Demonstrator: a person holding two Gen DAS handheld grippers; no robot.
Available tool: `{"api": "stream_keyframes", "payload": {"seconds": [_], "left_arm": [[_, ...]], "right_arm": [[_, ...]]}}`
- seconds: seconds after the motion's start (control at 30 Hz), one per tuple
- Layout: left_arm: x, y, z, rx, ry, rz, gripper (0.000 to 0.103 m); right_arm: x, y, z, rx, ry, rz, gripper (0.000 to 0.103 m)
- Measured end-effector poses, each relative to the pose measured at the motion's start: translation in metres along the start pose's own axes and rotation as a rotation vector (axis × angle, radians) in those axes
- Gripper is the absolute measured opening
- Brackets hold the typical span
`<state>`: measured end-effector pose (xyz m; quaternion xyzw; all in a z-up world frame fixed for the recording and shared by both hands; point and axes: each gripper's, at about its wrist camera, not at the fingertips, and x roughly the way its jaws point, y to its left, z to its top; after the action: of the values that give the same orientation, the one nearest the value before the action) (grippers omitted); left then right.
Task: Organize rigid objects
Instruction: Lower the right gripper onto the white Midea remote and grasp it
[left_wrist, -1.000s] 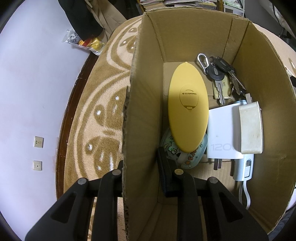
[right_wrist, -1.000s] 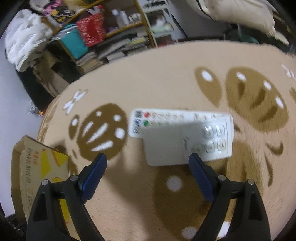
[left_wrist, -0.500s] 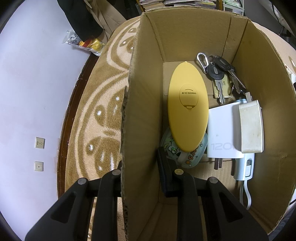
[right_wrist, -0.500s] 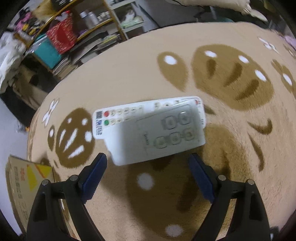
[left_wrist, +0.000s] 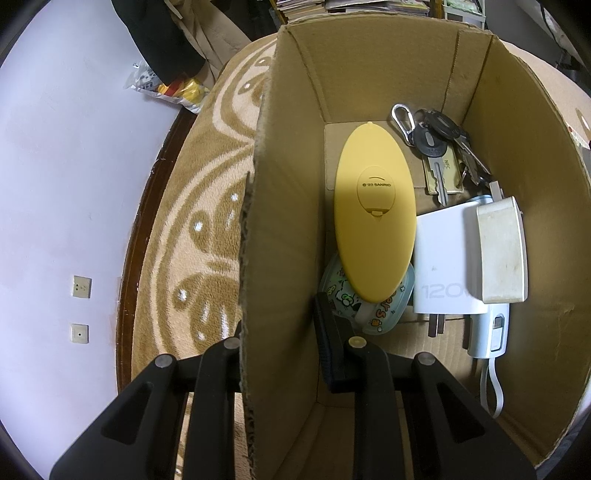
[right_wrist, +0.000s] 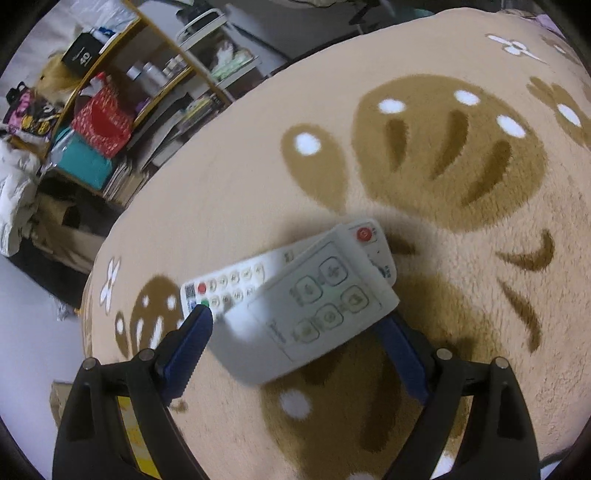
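Box (left_wrist: 291, 221) wall is pinched by the closed left gripper (left_wrist: 280, 332), judged to steady it for loading; two stacked remotes (right_wrist: 314, 295) on the rug (right_wrist: 443, 258) are straddled, ungripped, by the wide right gripper (right_wrist: 299, 332).

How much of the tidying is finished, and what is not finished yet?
Done: the yellow case, keys and white charger lie in the cardboard box, whose wall the left gripper clamps. In hand: the right gripper straddles, open, two stacked remotes on the rug. Left: boxing them.
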<state>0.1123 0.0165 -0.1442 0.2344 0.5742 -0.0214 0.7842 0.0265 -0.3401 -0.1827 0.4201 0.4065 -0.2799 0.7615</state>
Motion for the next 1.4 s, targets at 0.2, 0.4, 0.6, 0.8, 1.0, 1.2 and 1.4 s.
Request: {"api": "stream_keyframes", "payload": {"seconds": [0.2,0.4,0.6,0.8,1.0,1.2,1.4], "left_arm": [[0.000,-0.001,0.000,0.002,0.000,0.003,0.022],[0.000,-0.002,0.000,0.004,0.001,0.005,0.022],[0.000,-0.003,0.001,0.004,0.001,0.005,0.022],[0.000,-0.003,0.001,0.003,0.001,0.005,0.022],[0.000,-0.003,0.001,0.002,0.001,0.005,0.022],[0.000,-0.003,0.001,0.002,0.001,0.004,0.022],[0.000,-0.003,0.001,0.001,0.001,0.004,0.022]], "right_arm": [[0.008,0.014,0.003,-0.033,-0.010,-0.060,0.097],[0.006,0.010,0.002,-0.020,-0.022,-0.049,0.091],[0.007,0.013,0.002,-0.036,-0.003,-0.035,0.073],[0.003,0.016,-0.006,-0.034,0.007,-0.002,0.057],[0.001,0.023,-0.021,-0.049,0.009,0.054,0.054],[-0.005,0.038,-0.032,-0.100,0.024,0.092,0.054],[-0.009,0.056,-0.043,-0.182,0.022,0.103,0.054]]}}
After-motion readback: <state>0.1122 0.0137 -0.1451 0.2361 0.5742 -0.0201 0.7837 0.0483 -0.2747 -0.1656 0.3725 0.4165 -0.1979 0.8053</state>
